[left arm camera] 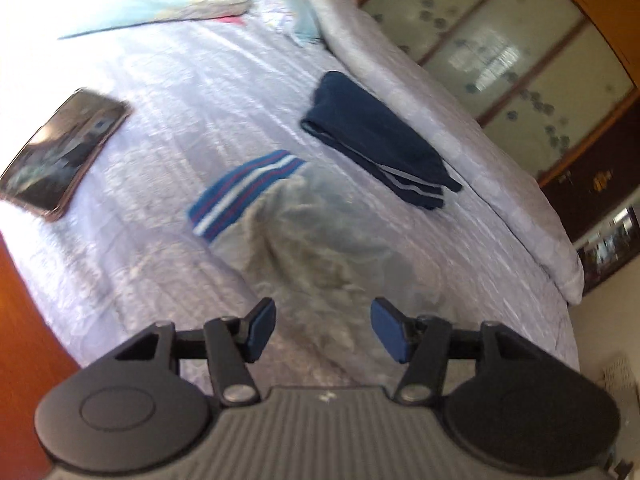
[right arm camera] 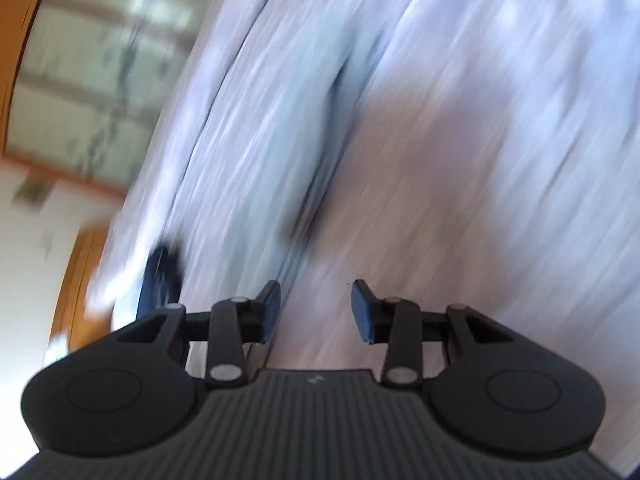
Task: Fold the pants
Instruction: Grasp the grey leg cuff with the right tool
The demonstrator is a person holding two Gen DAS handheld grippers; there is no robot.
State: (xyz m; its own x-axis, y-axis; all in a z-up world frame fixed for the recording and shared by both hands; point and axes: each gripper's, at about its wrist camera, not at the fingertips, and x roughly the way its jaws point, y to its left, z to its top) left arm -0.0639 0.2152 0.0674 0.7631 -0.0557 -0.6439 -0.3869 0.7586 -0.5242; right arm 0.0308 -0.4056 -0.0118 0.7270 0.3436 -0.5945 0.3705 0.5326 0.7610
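On the bed (left arm camera: 168, 92), the grey pants (left arm camera: 304, 236) with the striped waistband lie loose mid-bed toward its near edge, unheld — both the left tool (left arm camera: 323, 330) and right tool (right arm camera: 316, 311) gape half-open and empty — so a hasty pinch could bunch them or miss.

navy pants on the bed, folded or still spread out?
Folded. In the left wrist view the navy pants lie as a compact layered rectangle on the bedspread, stacked edges showing at the near end. Neither gripper touches them.
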